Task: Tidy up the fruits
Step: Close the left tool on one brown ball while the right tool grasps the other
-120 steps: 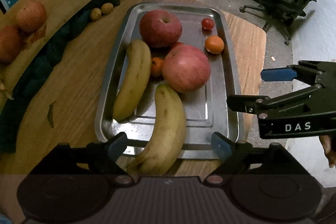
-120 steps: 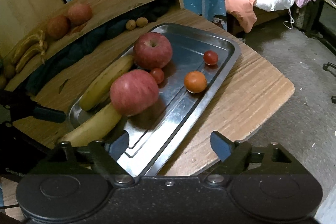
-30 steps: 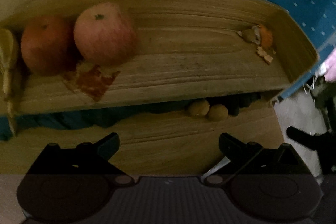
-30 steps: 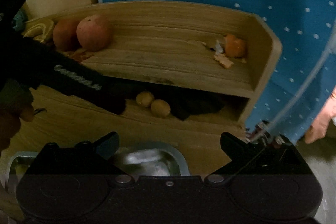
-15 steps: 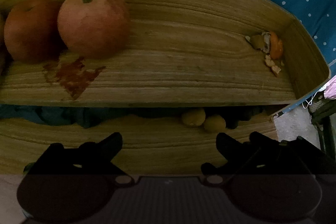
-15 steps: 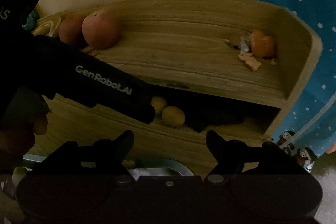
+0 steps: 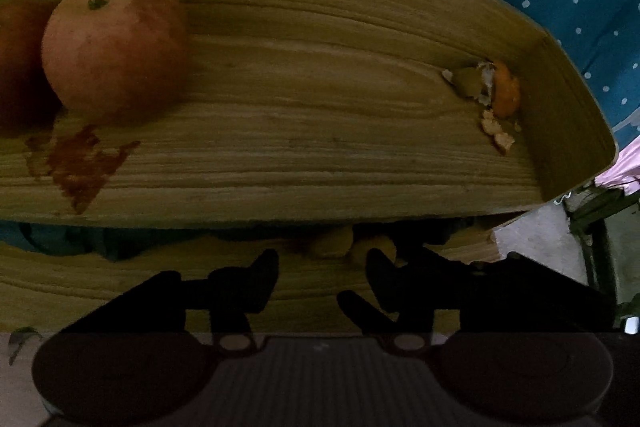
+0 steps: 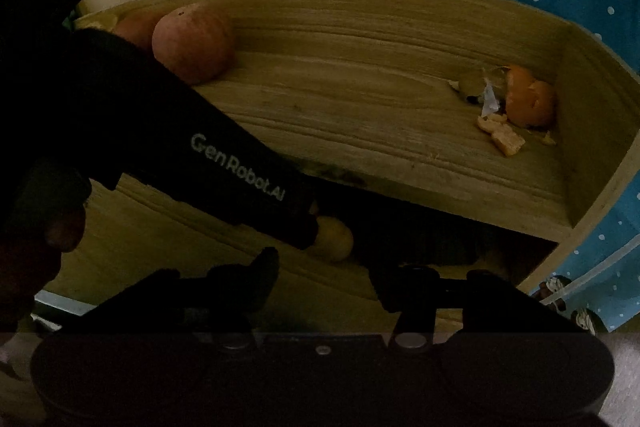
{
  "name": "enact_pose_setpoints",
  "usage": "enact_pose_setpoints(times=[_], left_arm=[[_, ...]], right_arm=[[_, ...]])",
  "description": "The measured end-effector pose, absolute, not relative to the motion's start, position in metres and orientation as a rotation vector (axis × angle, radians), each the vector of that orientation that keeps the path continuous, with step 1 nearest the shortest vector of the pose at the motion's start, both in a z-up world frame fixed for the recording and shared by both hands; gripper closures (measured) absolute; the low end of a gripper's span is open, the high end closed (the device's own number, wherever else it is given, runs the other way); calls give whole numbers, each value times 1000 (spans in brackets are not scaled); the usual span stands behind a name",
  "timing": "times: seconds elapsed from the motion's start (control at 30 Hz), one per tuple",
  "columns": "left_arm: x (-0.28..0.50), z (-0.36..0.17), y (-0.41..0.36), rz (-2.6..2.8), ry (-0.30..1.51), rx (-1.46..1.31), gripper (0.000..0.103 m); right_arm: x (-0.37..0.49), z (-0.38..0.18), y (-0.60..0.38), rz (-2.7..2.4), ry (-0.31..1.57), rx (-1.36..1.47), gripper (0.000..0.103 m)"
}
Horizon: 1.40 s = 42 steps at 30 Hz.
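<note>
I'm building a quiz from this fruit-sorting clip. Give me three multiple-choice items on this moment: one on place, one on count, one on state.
1. Where does the orange peel lie on the shelf?
A. right end
B. left end
C. middle

2. How many small yellowish fruits show under the shelf in the left wrist view?
A. none
B. two
C. five

3. How does the left gripper stand?
A. shut on an apple
B. open, holding nothing
C. shut on the peel

Answers:
1 A, the peel sits against the shelf's right wall, far from the apple.
2 B, two sit side by side just past the fingertips.
3 B, a gap shows between its fingers.
</note>
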<state>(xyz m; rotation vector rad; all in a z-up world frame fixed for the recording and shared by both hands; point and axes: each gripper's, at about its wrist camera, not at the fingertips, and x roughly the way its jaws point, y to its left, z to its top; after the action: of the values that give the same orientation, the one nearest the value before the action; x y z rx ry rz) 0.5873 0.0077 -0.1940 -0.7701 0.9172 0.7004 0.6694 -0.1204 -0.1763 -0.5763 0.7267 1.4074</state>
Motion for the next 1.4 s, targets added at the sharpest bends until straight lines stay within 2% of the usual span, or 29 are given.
enact_pose_setpoints(times=[0.13,0.4,0.87,0.97,1.07,1.13,1.4], left_arm=[[588,-194,10,696,907,-763,53],[574,-191,17,710,927,-793,62],[592,-197,17,728,908,-791,64],[593,-196,17,737,904,-793,66],[595,-198,17,729,902,-796,73],[595,-197,15,725,904,-791,77],[579,-196,6,708,944,-766,78]], right_arm=[[672,-178,-117,1409,731,-575,53],[675,-177,-121,1399,738,-568,63],[675,-178,-115,1416,715,-591,63],[675,-179,-113,1408,708,-590,67],[676,-180,-114,1397,703,-587,74],[677,-180,-116,1398,705,-580,74],[678,-179,-127,1389,727,-558,75]])
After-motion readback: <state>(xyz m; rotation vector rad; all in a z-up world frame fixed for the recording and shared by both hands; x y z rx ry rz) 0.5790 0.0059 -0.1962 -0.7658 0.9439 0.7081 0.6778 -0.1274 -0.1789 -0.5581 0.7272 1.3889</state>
